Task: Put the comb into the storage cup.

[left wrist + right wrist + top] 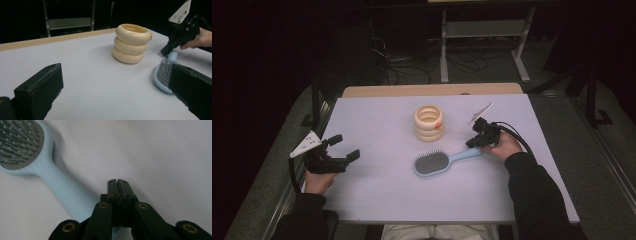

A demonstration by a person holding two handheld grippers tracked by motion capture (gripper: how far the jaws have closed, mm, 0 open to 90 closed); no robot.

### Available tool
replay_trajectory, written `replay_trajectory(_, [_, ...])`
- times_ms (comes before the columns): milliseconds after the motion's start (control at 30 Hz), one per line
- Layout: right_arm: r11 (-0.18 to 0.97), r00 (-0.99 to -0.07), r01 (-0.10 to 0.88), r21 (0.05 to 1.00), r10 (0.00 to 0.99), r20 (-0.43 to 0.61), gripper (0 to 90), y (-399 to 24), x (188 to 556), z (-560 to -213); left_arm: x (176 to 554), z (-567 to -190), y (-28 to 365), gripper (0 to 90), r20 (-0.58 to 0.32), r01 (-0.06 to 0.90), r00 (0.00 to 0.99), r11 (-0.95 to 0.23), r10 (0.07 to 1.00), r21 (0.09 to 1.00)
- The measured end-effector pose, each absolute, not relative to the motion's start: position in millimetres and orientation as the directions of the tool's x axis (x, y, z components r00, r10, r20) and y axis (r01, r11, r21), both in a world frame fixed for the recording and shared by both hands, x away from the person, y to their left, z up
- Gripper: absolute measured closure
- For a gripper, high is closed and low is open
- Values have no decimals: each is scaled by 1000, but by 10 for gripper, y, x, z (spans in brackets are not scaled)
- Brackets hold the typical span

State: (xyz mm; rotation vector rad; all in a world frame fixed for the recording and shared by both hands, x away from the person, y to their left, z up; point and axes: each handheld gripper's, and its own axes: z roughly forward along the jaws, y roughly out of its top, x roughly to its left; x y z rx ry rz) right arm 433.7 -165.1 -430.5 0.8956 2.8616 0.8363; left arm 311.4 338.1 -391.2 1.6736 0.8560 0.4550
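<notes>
A light blue hairbrush (432, 163) lies bristles up on the white table (387, 195), its handle pointing right. My right gripper (472, 143) is shut, jaws pressed flat together, tips down at the end of the handle. In the right gripper view the closed tips (117, 182) rest on the table just right of the handle (62, 190), with nothing between them. My left gripper (344, 147) is held open at the table's left side, well away from the brush. Its view looks between its fingers (42, 85) at the brush (162, 75) and the right gripper (167, 50).
A cream holder shaped like three stacked rings (429, 123), with a small orange spot on its side, stands upright behind the brush; it is also in the left gripper view (130, 43). A wooden strip (432, 90) borders the far table edge. Beyond are dark floor, cables and a metal frame.
</notes>
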Motion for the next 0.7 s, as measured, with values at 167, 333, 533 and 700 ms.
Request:
replay_trajectory(167, [700, -840, 514, 495, 528, 126, 885, -1681, 4289, -4312, 3114, -3913, 3379, 0, -137, 301, 659, -92, 739, 949])
replay_trajectory(333, [714, -845, 507, 483, 523, 113, 886, -1692, 4230, -4318, 3112, -3913, 3377, 0, -137, 301, 660, -92, 739, 949])
replay_trajectory(533, [730, -858, 488, 478, 503, 105, 887, -1698, 4141, -4298, 3112, -3914, 3375, 0, -136, 302, 660, -94, 739, 949])
replay_trajectory(700, [744, -866, 470, 475, 493, 85, 887, -1686, 4057, -4277, 3111, -3914, 3374, 0, -136, 303, 661, -96, 738, 948])
